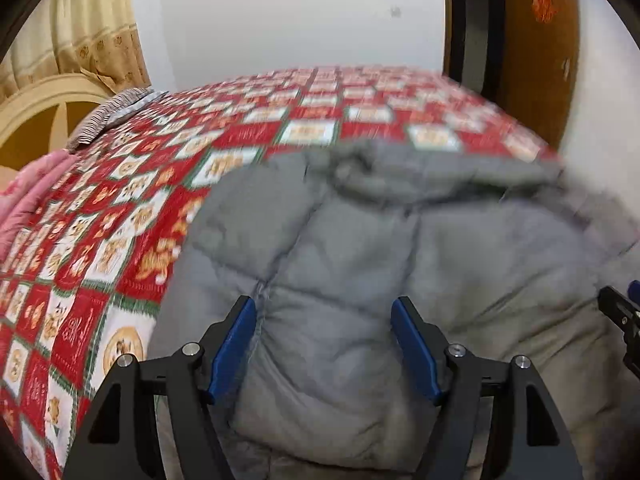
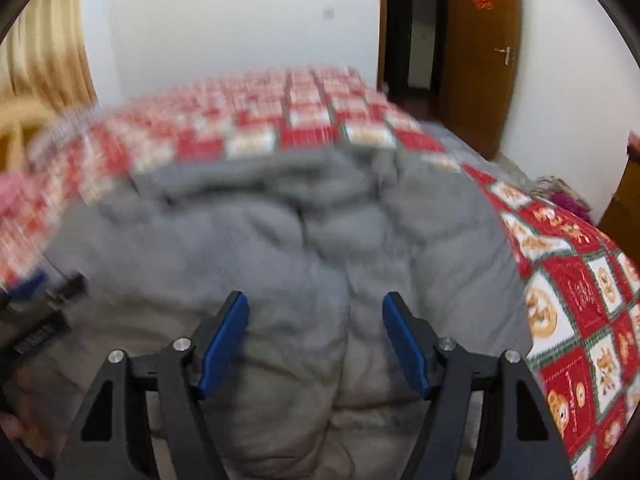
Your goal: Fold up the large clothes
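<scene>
Because the padding is thick and quilted, the grey puffer jacket (image 1: 360,240) looks light for its bulk, soft and springy, likely to puff back out of a fold and to slide a little on its smooth shell. In the left wrist view it lies spread on the red patterned bedspread (image 1: 120,200), filling the near middle and right of the picture. The left gripper (image 1: 323,346) hangs over it with its blue pads wide apart and nothing pinched between them; the quilted cloth only shows through the gap. A seam or the hem edge seems the best place to take hold, since a pinch on a full panel would probably slip. Here I count one jacket, one striped pillow (image 1: 108,114) at the far left and one pink cloth (image 1: 28,200) beside it.

In the right wrist view, which is blurred, the same single jacket (image 2: 280,248) lies in the middle of the bedspread (image 2: 568,300). The right gripper (image 2: 316,344) stands wide open above it, holding nothing. One wooden door (image 2: 480,60) stands open behind the bed.
</scene>
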A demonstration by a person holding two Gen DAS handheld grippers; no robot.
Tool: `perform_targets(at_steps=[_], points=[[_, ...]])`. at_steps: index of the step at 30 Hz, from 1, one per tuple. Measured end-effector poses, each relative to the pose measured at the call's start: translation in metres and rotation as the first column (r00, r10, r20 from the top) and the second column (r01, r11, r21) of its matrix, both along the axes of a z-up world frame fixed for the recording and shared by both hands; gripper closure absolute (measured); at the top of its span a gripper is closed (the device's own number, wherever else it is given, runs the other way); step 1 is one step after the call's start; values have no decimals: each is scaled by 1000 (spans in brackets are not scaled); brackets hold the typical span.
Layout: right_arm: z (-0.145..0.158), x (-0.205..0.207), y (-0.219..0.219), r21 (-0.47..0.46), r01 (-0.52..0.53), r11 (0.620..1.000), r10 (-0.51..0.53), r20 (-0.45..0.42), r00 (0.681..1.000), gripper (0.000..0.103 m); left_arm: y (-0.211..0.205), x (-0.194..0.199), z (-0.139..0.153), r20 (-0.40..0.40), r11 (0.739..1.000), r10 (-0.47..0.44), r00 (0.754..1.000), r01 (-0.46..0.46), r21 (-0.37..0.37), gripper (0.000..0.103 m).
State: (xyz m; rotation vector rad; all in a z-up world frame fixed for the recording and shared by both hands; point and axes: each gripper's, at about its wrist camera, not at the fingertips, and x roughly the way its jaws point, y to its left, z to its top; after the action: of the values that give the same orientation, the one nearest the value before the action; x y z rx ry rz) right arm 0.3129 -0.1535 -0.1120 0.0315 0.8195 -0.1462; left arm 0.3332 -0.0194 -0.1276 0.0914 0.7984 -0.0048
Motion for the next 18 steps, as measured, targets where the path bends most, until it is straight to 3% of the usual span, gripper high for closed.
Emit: perform_targets(at_steps=[1, 4, 7, 12, 18], points=[[-15, 5, 0, 9, -11, 1000, 12, -15, 1000, 27, -1, 2, -8, -6, 1000, -6, 1000, 6, 5, 29], [-19, 6, -13, 79, 7, 997, -8, 11, 1000, 23, -2, 11, -11, -26, 1000, 10, 1000, -9, 18, 18], [-21, 7, -10, 58, 8, 998, -9, 13, 1000, 21, 1, 19, -15, -44, 999, 31, 999, -31, 5, 10], [-23, 5, -7, 38, 13, 999, -14, 24, 1000, 21, 9, 17, -17, -43, 998, 34, 999, -36, -51, 10], [-24, 1, -1, 0, 30, 1000, -30, 30, 999, 20, 0, 16, -17, -25, 998, 56, 998, -55, 11, 7]])
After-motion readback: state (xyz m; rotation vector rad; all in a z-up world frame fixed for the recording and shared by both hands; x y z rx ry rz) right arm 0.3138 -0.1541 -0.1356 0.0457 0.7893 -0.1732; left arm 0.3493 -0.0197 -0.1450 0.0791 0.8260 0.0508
